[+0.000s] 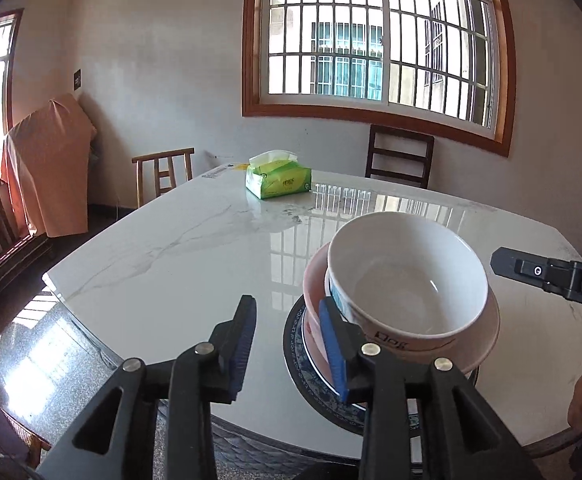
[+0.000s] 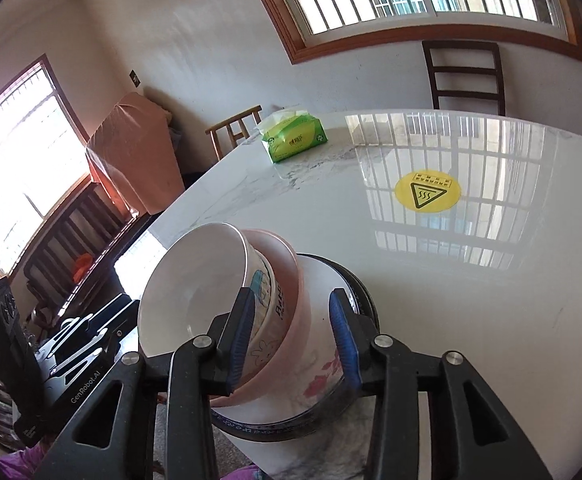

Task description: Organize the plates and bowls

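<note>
- Two glossy round bowls, white bowl [image 1: 407,280] nested in pink bowl [image 1: 487,340], stacked on blue-rimmed plate [image 1: 303,376] at marble table's [image 1: 171,256] near edge.
- Left gripper [image 1: 291,344] and right gripper [image 2: 295,336]: fingers apart, clamping nothing.
- Green tissue pack [image 1: 279,180] far behind.

free: bare table [image 2: 431,300] right of stack | obstacle: tissue pack [image 2: 295,140] at far edge

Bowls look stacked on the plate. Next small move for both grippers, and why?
Probably back both grippers straight off. The white bowl sits nested in the pink bowl on the plate; left gripper and right gripper are open, so nothing is held. The stack leans slightly, so avoid nudging it.
</note>
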Available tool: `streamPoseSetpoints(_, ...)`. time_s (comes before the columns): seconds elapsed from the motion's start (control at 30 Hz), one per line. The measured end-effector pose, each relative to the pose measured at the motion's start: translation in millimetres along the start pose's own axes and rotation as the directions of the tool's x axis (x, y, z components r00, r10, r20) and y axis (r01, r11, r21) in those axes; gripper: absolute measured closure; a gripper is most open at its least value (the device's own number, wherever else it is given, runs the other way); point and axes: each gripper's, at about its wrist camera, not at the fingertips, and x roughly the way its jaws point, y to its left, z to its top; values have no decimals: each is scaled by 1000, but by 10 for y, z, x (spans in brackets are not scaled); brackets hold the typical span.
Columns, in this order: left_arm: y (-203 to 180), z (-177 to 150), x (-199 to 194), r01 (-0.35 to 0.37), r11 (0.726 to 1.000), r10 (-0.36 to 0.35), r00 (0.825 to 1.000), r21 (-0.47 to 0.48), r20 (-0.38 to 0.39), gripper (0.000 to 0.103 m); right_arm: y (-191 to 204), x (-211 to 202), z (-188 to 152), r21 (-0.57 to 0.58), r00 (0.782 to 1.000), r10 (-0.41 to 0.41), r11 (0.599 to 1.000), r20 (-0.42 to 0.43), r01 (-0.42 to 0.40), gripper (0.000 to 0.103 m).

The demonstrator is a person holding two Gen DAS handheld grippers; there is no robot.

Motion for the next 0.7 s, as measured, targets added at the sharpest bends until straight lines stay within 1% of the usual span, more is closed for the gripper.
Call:
streamPoseSetpoints(0.07,-49,-49,-51,-17,1000,17,999,24,28,67,68,-121,-127,-15,997,-11,1000,76,12,50)
streamPoseSetpoints(0.1,-72,-76,-75,-33,999,31,998,36,47,65,115,-173,-195,-26,994,-19,999,112,22,48)
streamPoseSetpoints(0.17,-119,-138,-122,-51,997,47,996,55,74,59,190,-263,-319,-41,984,-35,998,175,43,41)
streamPoseSetpoints(0.2,-133,-164,-130,-38,998,34,997,56,72,53,224,-314,-379,-47,977,-50,997,208,61,39)
streamPoseSetpoints(0.23,-135,-197,-144,-15,999,11,998,51,69,52,258,-357,-436,-47,968,-70,995,241,83,33)
streamPoseSetpoints(0.27,-135,-229,-167,1,999,-4,997,41,80,52,273,-389,-494,-38,960,-86,994,266,100,26)
streamPoseSetpoints(0.33,-145,-305,-227,6,1000,-9,994,29,107,52,269,-451,-621,7,947,-97,995,308,100,18)
streamPoseSetpoints(0.4,-171,-384,-265,-5,999,1,993,36,117,52,260,-505,-751,51,932,-109,994,345,97,16)
streamPoseSetpoints(0.47,-188,-472,-298,12,999,-17,993,40,118,52,276,-534,-854,65,924,-135,991,359,119,12)
streamPoseSetpoints(0.53,-195,-597,-354,29,999,-33,993,37,111,52,327,-553,-948,54,920,-158,987,360,149,12)
streamPoseSetpoints(0.63,-197,-763,-361,39,999,-41,995,21,86,52,428,-617,-1106,23,903,-188,981,386,195,9)
streamPoseSetpoints(0.7,-183,-855,-367,58,998,-58,996,7,69,52,469,-651,-1188,18,902,-194,979,386,203,8)
